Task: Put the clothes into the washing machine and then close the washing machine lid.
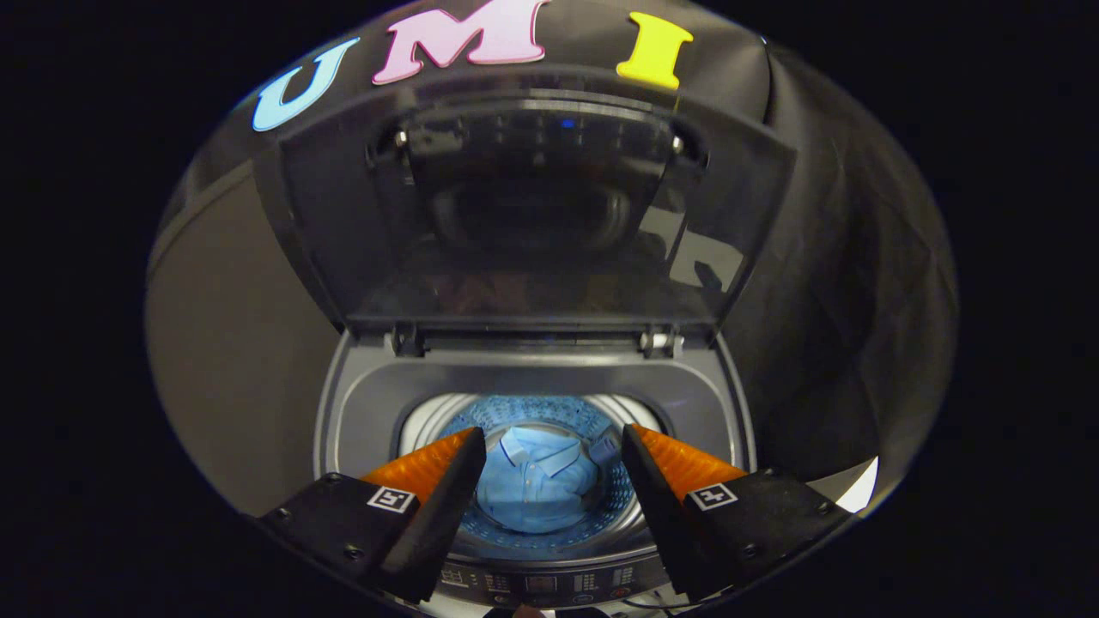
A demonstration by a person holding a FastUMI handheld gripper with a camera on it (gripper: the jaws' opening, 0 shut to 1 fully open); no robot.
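A top-loading washing machine (361,412) stands just ahead of me with its dark glass lid (532,206) raised upright behind the tub. A light blue collared shirt (537,485) lies at the bottom of the perforated drum (549,412). My gripper (549,442) hovers above the drum's mouth, open, with the shirt seen through the gap between the fingers and well below them. Nothing is held.
The machine's control panel (549,584) runs along the front edge, right beneath the fingers. The lid's two hinges (657,342) sit at the back of the opening. A beige wall (232,360) rises to the left and black cloth (841,283) hangs to the right.
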